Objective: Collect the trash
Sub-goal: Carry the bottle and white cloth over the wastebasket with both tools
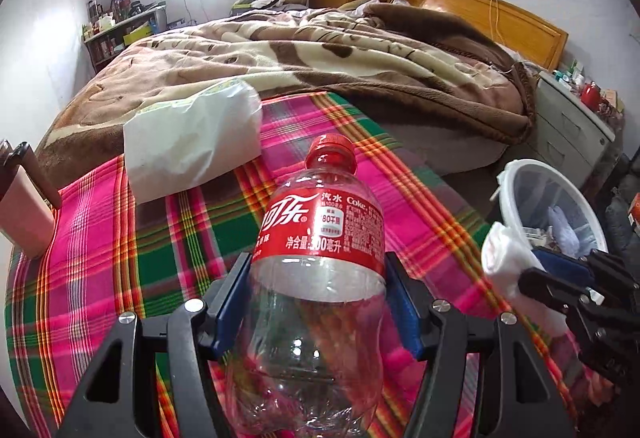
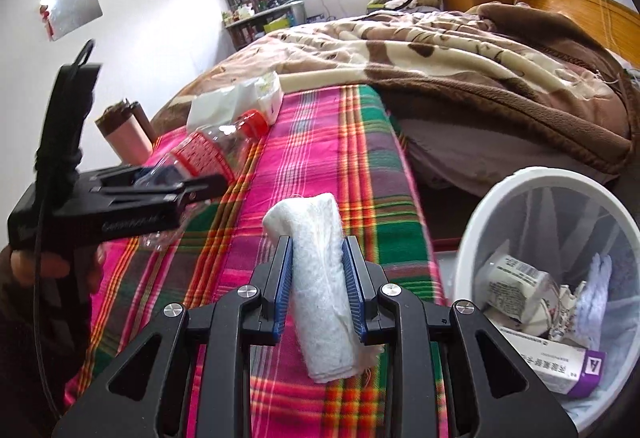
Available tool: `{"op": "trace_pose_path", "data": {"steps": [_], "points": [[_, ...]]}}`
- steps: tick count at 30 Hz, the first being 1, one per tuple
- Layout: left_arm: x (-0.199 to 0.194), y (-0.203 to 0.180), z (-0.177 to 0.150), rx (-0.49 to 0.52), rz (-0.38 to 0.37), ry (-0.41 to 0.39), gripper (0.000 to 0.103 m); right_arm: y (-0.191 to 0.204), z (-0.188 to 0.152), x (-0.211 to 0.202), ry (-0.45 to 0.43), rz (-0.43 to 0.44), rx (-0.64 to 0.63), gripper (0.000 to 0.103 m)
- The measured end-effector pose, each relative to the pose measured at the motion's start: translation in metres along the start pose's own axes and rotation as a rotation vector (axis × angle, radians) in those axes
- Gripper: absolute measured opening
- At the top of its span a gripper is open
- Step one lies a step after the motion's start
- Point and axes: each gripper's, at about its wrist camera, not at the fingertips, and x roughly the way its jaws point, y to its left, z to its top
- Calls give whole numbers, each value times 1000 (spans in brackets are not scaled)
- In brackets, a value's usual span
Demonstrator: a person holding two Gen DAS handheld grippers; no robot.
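Jaws of the left gripper (image 1: 318, 302) clamp an empty cola bottle (image 1: 320, 238) at frame centre, while the right gripper (image 2: 320, 278) pinches a rolled white tissue (image 2: 320, 278) beside the lower-right bin (image 2: 472, 238).

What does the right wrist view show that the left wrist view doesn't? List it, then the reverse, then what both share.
Only the right wrist view: the carton and the purple-ended box inside the white bin, plus the foil sheet on the wall.

Only the left wrist view: the grey drawer unit with its clutter, and the bottle's label text.

Both: the left tool shut on the cola bottle, the right tool shut on the rolled white cloth, the plaid cover, the tissue pack, the pink flask.
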Motion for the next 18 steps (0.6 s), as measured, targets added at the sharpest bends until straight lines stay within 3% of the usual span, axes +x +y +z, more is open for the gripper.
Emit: {"op": "trace_pose_path", "data": {"steps": [18], "points": [[-56, -88, -11, 62, -85, -103, 66, -43, -12, -72, -135, -89, 63, 26]]}}
